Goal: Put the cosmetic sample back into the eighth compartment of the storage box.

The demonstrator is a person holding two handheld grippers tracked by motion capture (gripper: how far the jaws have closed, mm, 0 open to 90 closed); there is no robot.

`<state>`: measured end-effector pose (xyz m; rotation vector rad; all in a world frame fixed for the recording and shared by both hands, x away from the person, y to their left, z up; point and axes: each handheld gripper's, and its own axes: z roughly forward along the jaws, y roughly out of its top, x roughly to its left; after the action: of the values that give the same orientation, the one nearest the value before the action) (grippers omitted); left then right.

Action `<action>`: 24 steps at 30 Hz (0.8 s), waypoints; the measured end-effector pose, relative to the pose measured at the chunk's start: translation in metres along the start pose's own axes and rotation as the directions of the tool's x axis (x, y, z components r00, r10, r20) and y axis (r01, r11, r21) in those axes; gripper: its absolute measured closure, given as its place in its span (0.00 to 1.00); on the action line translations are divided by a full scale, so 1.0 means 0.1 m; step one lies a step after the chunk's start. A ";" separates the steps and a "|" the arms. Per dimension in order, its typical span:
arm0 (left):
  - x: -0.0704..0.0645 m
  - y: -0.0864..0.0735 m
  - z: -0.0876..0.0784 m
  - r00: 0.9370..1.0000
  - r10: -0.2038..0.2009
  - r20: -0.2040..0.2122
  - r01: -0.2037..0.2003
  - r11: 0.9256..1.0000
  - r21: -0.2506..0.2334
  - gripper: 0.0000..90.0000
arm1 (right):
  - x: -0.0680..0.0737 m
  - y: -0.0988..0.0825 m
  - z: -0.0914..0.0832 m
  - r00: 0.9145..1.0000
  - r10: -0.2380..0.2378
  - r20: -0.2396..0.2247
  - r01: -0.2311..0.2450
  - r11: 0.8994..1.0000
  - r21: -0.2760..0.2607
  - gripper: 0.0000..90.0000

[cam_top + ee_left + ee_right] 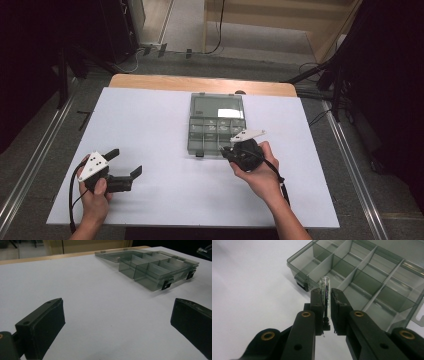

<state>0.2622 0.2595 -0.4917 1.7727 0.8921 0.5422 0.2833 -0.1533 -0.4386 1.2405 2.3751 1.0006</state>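
A smoky clear organiser box (218, 125) lies open on the white table sheet, its compartments showing in the left gripper view (152, 267) and the right gripper view (372, 280). My right gripper (227, 150) sits at the box's near edge, shut on a thin clear tube (324, 290) with a dark core and a black cap at its lower end. The tube's tip sticks out past the jaws toward the box's near corner compartment. My left gripper (127, 162) rests low at the table's left, open, with nothing between its fingers (42, 325).
Two black latches (166, 285) hang on the box's near wall. The white sheet (150, 130) covers a wooden table whose far edge (200, 82) shows. Dark stands and cables flank the table on the floor.
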 end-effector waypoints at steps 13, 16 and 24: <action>0.00 0.00 0.00 1.000 0.000 0.000 0.000 1.000 -0.001 0.00 | -0.13 -0.02 -0.03 0.999 0.029 0.042 -0.028 0.999 -0.020 0.92; 0.00 0.00 0.00 1.000 -0.001 0.000 0.001 1.000 -0.001 0.00 | -0.16 -0.03 -0.04 0.998 0.037 0.050 -0.035 0.999 -0.024 0.92; 0.00 0.00 0.00 1.000 -0.001 0.001 0.001 1.000 0.000 0.00 | -0.27 -0.05 -0.05 0.994 0.066 0.082 -0.062 0.997 -0.048 0.92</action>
<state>0.2623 0.2595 -0.4917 1.7725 0.8918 0.5404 0.2934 -0.1790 -0.4401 1.3226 2.2505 0.9956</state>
